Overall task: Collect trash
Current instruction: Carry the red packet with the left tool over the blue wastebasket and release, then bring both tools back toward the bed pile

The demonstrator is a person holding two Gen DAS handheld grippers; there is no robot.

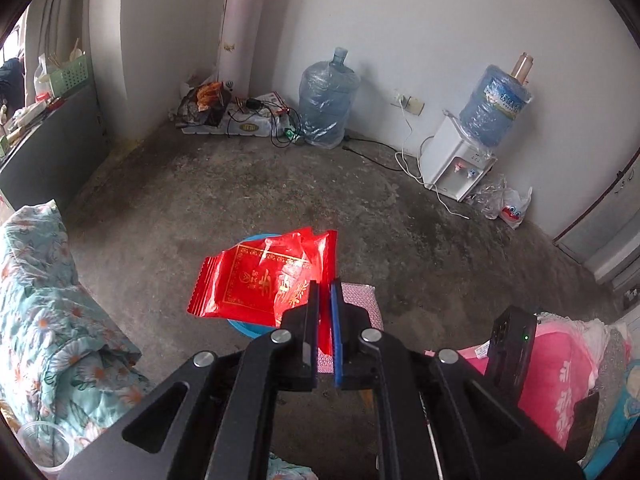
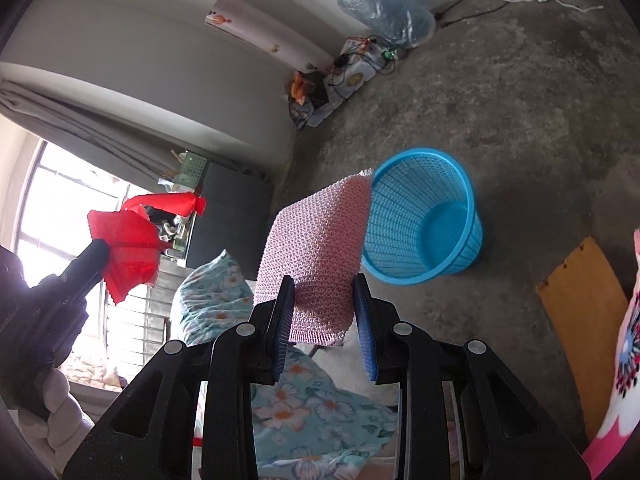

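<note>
In the left wrist view my left gripper [image 1: 325,284] is shut on a bunch of red snack wrappers [image 1: 260,276], which hang above the floor and hide most of the blue mesh basket [image 1: 240,327] beneath them. The right wrist view shows my right gripper [image 2: 323,280] shut on a pink textured padded sheet [image 2: 316,240], held up just left of the blue basket [image 2: 424,216]. The basket stands on the concrete floor and looks empty. At the left edge of that view, the left gripper [image 2: 102,248] carries the red wrappers [image 2: 128,240]. An edge of the pink sheet [image 1: 360,296] shows beside my left fingers.
Along the far wall stand a water jug [image 1: 328,100], a dispenser [image 1: 460,160] with loose cables, plastic bags [image 1: 504,204] and a clutter pile [image 1: 224,112]. A floral quilt [image 1: 48,300], a pink blanket [image 1: 560,368], a clear cup [image 1: 44,444] and an orange board [image 2: 584,312] lie close by.
</note>
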